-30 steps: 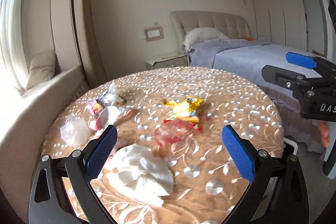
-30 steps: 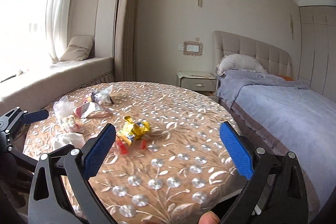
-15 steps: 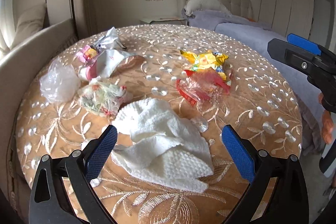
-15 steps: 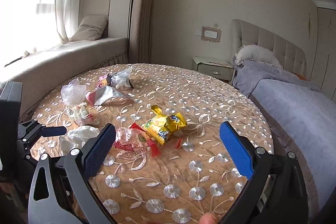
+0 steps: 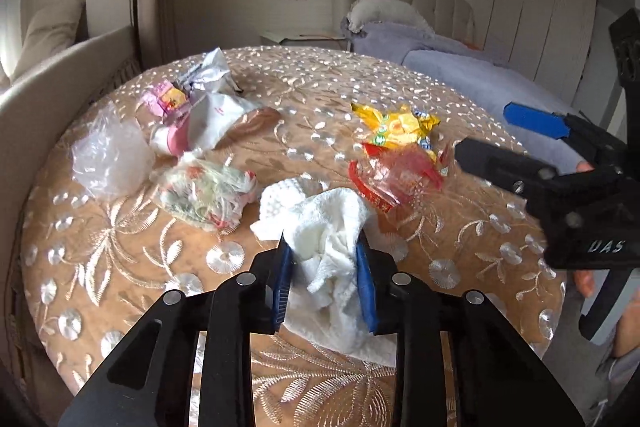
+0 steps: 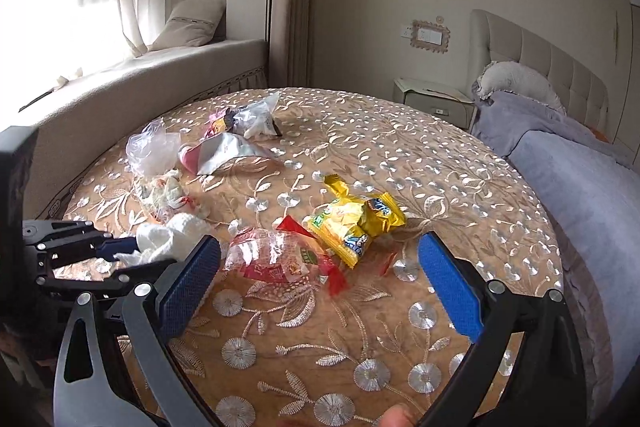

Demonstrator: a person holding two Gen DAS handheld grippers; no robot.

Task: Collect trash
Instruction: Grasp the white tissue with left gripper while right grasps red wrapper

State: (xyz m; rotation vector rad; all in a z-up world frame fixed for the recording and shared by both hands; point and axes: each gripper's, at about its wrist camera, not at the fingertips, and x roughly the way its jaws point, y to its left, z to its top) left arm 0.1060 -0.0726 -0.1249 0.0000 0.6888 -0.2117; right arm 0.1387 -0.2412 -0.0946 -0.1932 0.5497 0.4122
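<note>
The left tongs (image 5: 325,269) have just closed, pinching the crumpled white tissue (image 5: 320,227) on the worktop (image 5: 120,267); the right tongs (image 6: 320,281) stand spread.

Lower part of crumpled white tissue (image 5: 320,247), behind left gripper (image 5: 325,269) pads.

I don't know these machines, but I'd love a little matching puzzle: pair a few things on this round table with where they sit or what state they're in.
Things:
1. white tissue
2. yellow snack packet
3. clear plastic bag
4. right tongs

States:
a. open, nothing between them
b. squeezed in the left tongs
c. lying beside a red wrapper
d. near the table's window-side edge

Pairs: 1-b, 2-c, 3-d, 4-a
</note>
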